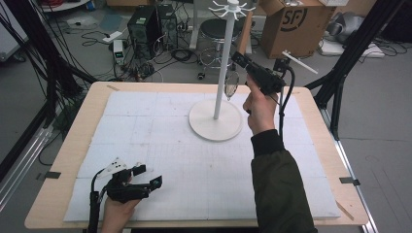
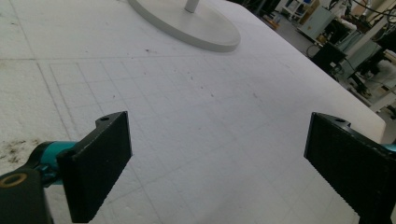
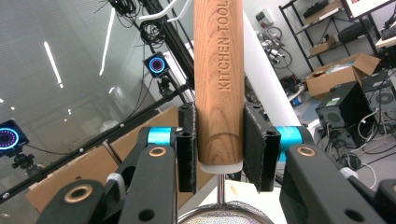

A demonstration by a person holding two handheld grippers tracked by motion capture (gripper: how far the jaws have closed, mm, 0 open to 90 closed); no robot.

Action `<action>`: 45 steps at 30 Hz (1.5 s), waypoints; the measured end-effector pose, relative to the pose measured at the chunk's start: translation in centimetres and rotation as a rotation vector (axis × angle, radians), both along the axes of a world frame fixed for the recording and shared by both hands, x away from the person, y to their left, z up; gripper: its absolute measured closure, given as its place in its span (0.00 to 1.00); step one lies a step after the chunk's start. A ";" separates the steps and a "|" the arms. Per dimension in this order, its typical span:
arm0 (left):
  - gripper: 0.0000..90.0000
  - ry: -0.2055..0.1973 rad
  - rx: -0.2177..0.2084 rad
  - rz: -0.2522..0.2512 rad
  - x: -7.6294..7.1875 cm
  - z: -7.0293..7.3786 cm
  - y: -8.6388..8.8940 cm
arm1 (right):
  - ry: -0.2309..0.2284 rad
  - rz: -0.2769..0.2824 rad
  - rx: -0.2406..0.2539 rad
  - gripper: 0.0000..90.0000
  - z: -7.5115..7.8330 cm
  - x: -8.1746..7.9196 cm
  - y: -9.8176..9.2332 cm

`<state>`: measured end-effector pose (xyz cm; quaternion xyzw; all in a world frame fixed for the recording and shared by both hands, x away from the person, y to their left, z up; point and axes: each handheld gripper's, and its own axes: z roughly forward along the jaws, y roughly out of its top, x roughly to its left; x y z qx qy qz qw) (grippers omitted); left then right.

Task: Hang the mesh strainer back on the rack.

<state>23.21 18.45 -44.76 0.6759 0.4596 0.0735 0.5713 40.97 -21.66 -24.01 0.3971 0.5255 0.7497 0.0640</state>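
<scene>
**Right tool clamped on strainer handle at the stand**

High view: I see my right tool point(image 1: 241, 60) raised beside the white stand point(image 1: 215, 119); the left tool point(image 1: 148, 177) rests low on the counter point(image 1: 68, 145).

Left gripper view: jaws wide apart over white foam point(image 2: 210, 116).

Right gripper view: jaws clamp the wooden handle point(image 3: 219, 79), mesh strainer point(image 3: 224, 215) below.

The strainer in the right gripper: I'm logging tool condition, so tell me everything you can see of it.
The strainer has a light wooden handle engraved "KITCHEN TOOL", a white cap at its end, a thin metal stem and a fine wire-mesh bowl with a metal rim. The right gripper clamps the handle near that cap, between both black pads. In the high view it hangs bowl-down, raised off the table, beside the white rack pole. No damage visible.
</scene>
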 end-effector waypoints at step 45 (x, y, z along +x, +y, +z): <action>0.09 -0.008 0.000 0.004 0.0 0.0 0.2 | 0.044 0.023 -0.102 0.27 -1.8 -0.5 -0.8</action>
